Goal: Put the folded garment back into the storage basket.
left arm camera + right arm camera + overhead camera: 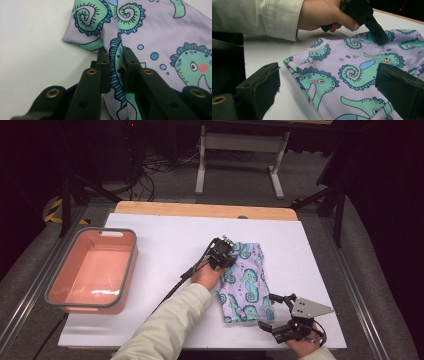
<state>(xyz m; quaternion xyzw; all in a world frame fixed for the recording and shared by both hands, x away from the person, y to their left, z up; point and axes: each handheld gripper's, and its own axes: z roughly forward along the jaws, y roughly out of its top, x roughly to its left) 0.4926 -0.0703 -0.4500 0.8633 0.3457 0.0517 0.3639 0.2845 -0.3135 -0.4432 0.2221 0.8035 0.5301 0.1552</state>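
Left gripper view: left tongs (115, 58) pinch seahorse cloth (160, 32); right tongs (327, 85) gape, no lettering legible

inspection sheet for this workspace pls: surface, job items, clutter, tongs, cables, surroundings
Surface: white tabletop on a wooden board, bare around the items.
Job's things: lilac seahorse-print cloth, folded, lying flat right of centre.
Clutter: pink bin with grey rim at the left edge, nothing seen inside.
Grippers: left tongs shut on a fold of the cloth at its far left corner; right tongs open, level with the cloth's near right corner, not touching it.
Cables: a black cable trails from the left tongs along the sleeve.
Surroundings: dark room, grey floor, loose wires and white stand legs behind the table.
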